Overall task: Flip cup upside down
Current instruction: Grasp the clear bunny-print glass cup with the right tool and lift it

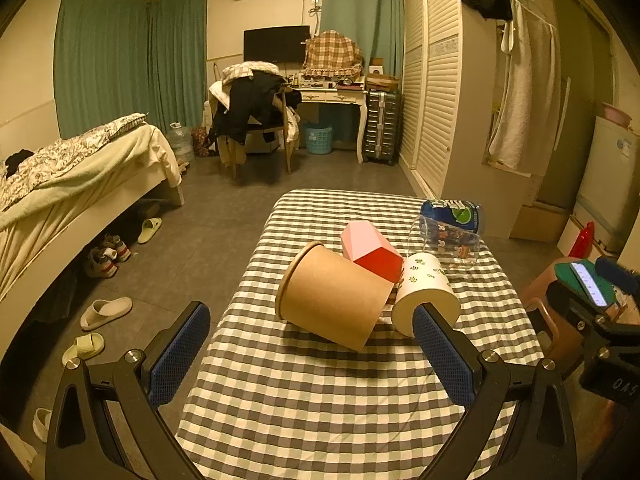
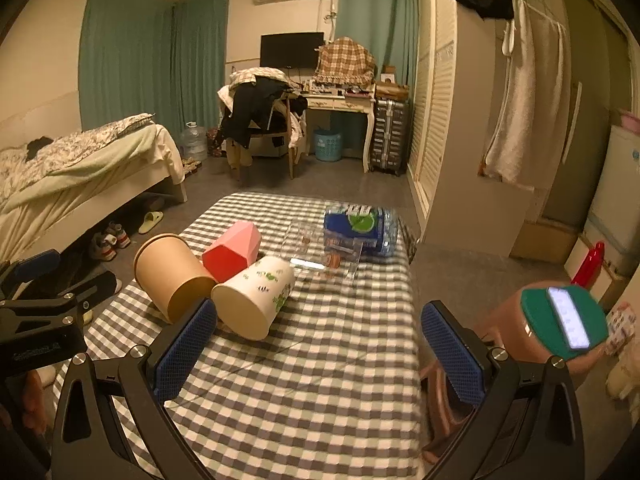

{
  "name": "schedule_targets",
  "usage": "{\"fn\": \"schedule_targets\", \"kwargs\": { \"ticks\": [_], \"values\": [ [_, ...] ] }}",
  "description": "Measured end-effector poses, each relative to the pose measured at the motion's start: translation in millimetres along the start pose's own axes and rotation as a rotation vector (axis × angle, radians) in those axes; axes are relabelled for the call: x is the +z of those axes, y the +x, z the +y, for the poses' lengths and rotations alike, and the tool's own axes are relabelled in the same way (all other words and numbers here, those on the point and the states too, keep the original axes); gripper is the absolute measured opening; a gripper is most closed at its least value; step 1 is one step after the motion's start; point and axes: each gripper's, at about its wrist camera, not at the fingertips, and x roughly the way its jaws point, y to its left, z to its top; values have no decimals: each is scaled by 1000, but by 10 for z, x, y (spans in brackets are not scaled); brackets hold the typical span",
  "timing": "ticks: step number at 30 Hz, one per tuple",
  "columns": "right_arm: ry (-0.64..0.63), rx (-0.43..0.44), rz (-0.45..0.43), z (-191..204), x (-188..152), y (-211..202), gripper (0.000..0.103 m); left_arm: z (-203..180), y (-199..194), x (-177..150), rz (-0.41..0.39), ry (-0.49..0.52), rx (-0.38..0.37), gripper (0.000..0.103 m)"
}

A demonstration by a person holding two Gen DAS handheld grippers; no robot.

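Several cups lie on their sides on the checkered table (image 1: pixel 320 400). A brown paper cup (image 1: pixel 334 296) (image 2: pixel 172 274) lies at the left. A pink and red faceted cup (image 1: pixel 372 250) (image 2: pixel 232 250) lies behind it. A white patterned paper cup (image 1: pixel 426 294) (image 2: pixel 254 298) lies beside them. A clear glass with cartoon prints (image 1: pixel 446 244) (image 2: pixel 320 250) lies further back. My left gripper (image 1: pixel 312 354) is open and empty, short of the brown cup. My right gripper (image 2: pixel 320 354) is open and empty, to the right of the white cup.
A blue drink can (image 1: pixel 454 214) (image 2: pixel 360 228) lies at the table's far right. A brown stool (image 2: pixel 532 340) with a green pad and a lit phone (image 2: pixel 568 318) stands right of the table. A bed (image 1: pixel 80 184) is at the left, slippers on the floor.
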Motion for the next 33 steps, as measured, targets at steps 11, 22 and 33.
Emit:
{"fn": "schedule_targets", "kwargs": {
  "ticks": [11,22,33],
  "values": [
    [-272,72,50,-273,408,479,103,-84,285,204,15,-32,70,103],
    [-638,255,316,-128,514,1827,102,-62,730,195,77,-17,138,103],
    [-773,316,450,119,325,2415,89,63,894,149,93,-32,135,103]
  ]
}}
